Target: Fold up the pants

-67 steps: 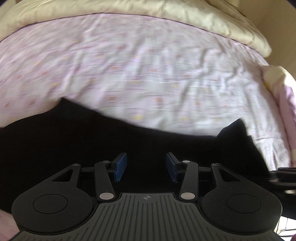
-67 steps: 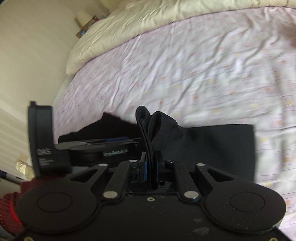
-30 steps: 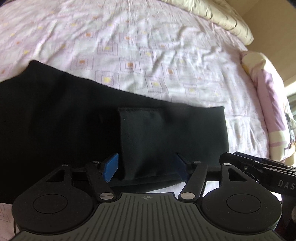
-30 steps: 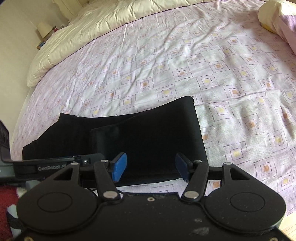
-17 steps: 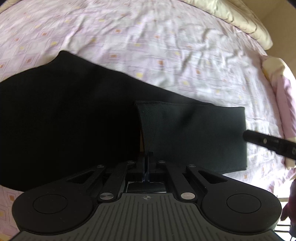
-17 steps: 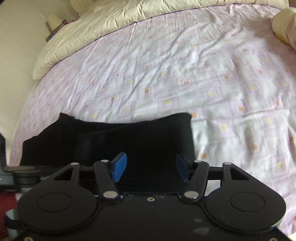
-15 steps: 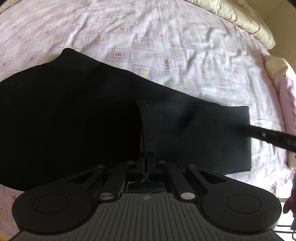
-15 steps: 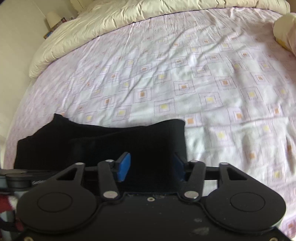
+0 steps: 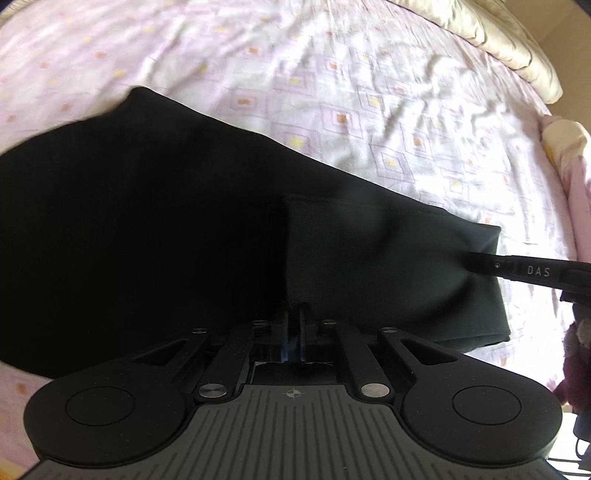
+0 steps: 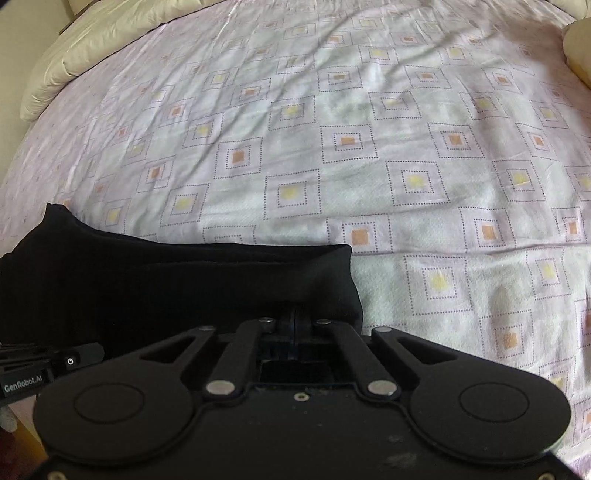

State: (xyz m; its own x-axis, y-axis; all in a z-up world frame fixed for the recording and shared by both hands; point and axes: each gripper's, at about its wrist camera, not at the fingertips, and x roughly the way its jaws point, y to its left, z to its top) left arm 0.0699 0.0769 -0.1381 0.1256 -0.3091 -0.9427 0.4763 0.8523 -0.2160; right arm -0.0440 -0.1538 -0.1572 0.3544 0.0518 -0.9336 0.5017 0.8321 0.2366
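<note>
Black pants [image 9: 155,236] lie flat on the bed sheet [image 9: 369,110], a pale lilac sheet printed with squares, at its near edge. Long axis runs left to right across both wrist views, slightly slanted in the left wrist view, where the far edge drops toward the right. One end is folded back over the rest: in the left wrist view the doubled layer [image 9: 388,266] shows as a greyer panel with a straight vertical edge just ahead of the fingers, and its fold forms the right-hand end of the garment.

Left gripper [image 9: 294,325]: jaws have just parted slightly but stand narrow, blue pads nearly together, pinching the near hem at the panel's edge. Right gripper [image 10: 295,325]: jaws have just been closing, now fully together on the near edge of the cloth, beside the right-hand end [image 10: 347,280].

Cream duvet [image 10: 110,33] bunched along the far side of the bed.
</note>
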